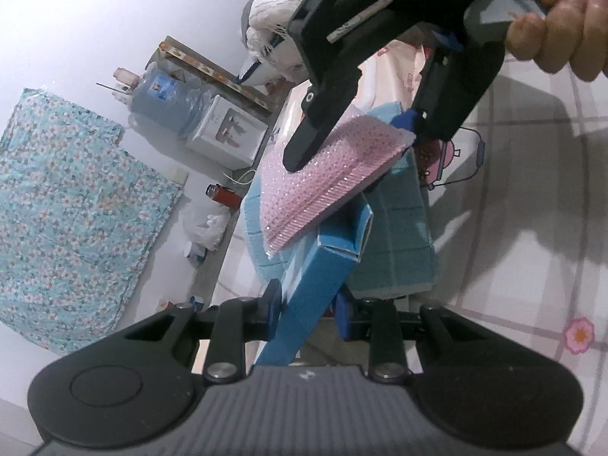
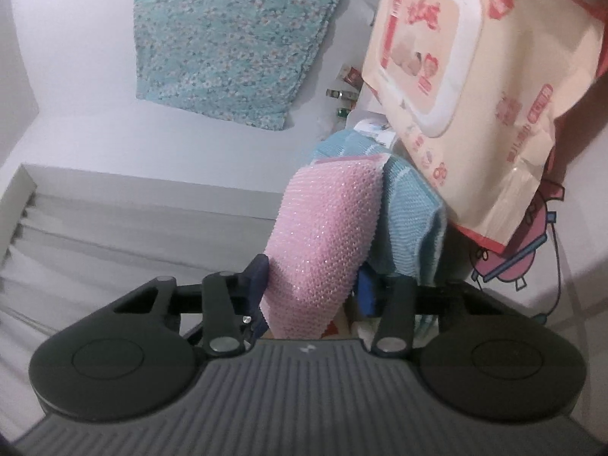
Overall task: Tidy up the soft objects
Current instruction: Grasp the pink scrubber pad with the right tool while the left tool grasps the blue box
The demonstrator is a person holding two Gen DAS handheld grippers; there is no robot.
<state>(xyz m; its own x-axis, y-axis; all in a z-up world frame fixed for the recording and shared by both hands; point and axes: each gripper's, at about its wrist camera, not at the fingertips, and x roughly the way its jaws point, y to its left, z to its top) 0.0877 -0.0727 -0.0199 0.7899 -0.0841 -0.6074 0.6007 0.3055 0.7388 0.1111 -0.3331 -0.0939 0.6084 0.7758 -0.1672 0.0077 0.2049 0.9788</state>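
My left gripper [image 1: 309,304] is shut on a blue box [image 1: 315,285] and holds it up, open end away from me. My right gripper [image 1: 353,140] comes in from the upper right, shut on a pink sparkly scrub pad [image 1: 323,182] whose lower end sits at the box mouth. In the right wrist view the gripper [image 2: 309,292] clamps the pink pad [image 2: 323,235]. A folded light-blue cloth [image 1: 402,235] lies behind the box on the table, and shows in the right wrist view [image 2: 410,212].
A peach wet-wipes pack [image 2: 456,76] lies beyond the cloth on the cartoon tablecloth [image 1: 532,266]. A floral blue blanket [image 1: 68,205], a water jug [image 1: 167,102], a white box [image 1: 228,133] and a red can [image 1: 224,195] lie beside the table.
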